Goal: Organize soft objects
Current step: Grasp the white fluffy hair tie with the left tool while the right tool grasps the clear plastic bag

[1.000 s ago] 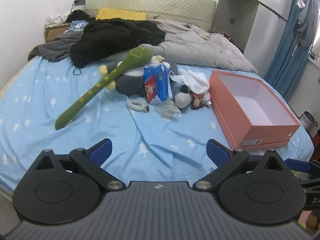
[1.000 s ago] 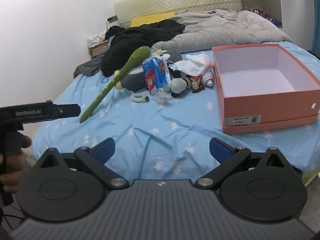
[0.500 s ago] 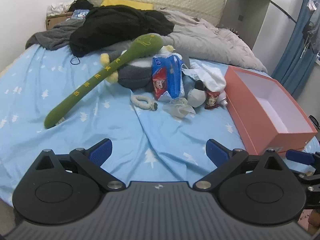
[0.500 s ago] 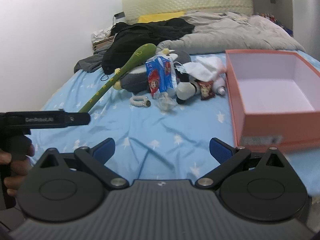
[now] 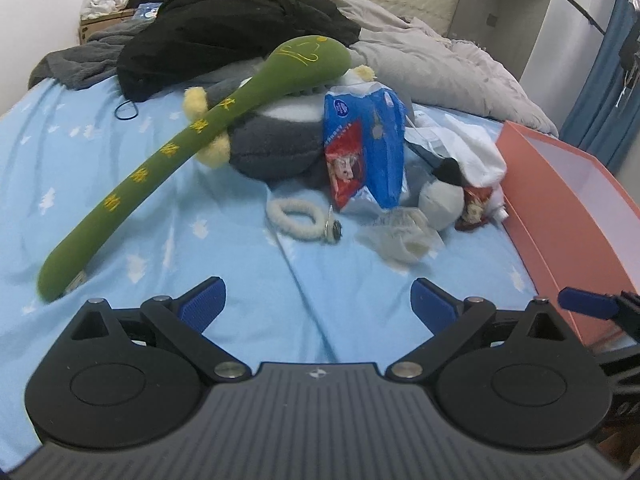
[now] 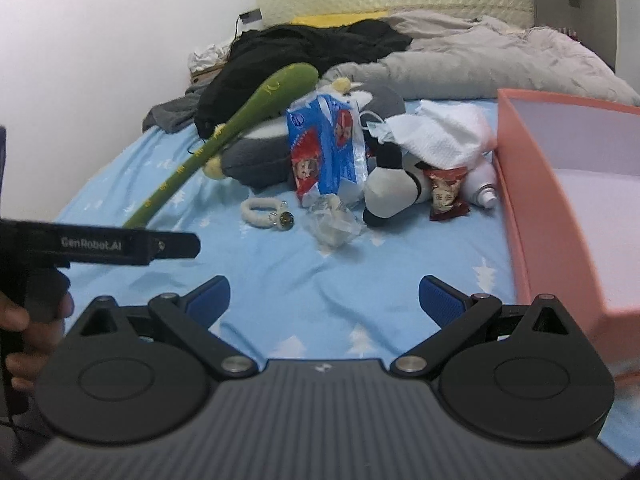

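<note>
Both grippers have come closer to the pile on the blue star-print bedsheet [image 5: 120, 168] than a second ago. The left gripper [image 5: 316, 304] and right gripper [image 6: 324, 296] each hover with jaws spread wide, holding nothing. The salmon-pink cardboard box [image 6: 532, 200] lies open and empty. Just left of it sit a white towel [image 6: 444, 132], a black-and-white plush [image 6: 388, 192], a blue tissue pack [image 5: 368, 152], a fuzzy white scrunchie [image 5: 296, 216] and a long green plush stick [image 5: 192, 136] leaning on a grey plush [image 5: 272, 152].
</note>
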The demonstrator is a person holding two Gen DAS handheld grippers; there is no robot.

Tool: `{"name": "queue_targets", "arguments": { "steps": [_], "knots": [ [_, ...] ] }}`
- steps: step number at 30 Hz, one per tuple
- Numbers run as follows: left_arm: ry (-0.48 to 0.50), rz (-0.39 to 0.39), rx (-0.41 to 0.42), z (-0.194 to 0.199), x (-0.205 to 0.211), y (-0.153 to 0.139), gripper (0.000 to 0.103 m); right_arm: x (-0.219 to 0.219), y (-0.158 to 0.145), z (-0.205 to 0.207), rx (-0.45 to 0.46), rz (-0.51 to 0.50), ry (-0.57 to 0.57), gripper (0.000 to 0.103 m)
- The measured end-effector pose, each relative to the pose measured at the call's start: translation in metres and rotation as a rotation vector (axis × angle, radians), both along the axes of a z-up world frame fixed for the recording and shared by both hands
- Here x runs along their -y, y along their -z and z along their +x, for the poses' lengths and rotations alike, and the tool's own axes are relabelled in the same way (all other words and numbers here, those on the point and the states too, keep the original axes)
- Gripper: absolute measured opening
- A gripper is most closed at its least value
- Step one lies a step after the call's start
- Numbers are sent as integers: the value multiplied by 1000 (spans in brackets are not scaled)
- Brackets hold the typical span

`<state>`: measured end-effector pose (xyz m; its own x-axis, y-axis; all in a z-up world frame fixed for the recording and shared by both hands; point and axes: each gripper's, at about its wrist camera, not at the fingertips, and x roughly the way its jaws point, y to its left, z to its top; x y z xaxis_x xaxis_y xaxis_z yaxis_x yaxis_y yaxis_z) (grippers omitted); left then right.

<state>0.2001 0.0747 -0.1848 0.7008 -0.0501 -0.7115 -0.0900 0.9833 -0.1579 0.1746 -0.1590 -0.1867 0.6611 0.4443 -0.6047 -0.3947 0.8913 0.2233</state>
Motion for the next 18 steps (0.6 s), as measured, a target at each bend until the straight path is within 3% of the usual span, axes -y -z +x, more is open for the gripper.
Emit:
{"name": "queue_targets", "arguments": {
  "steps": [9, 12, 14, 18],
  "knots": [
    [-2, 18, -26, 62, -7, 39, 90, -23, 33, 52, -6, -20, -62, 102],
    [-4, 16, -35, 76, -11, 49, 88, -31, 42, 67, -21, -38, -81, 91],
    [2, 9, -43, 85, -14, 55, 88, -34, 48, 77, -29, -26, -83, 76],
    [7, 7, -45, 98, -16, 63, 88, -42, 55, 94, -18, -51, -91, 70]
  ]
}}
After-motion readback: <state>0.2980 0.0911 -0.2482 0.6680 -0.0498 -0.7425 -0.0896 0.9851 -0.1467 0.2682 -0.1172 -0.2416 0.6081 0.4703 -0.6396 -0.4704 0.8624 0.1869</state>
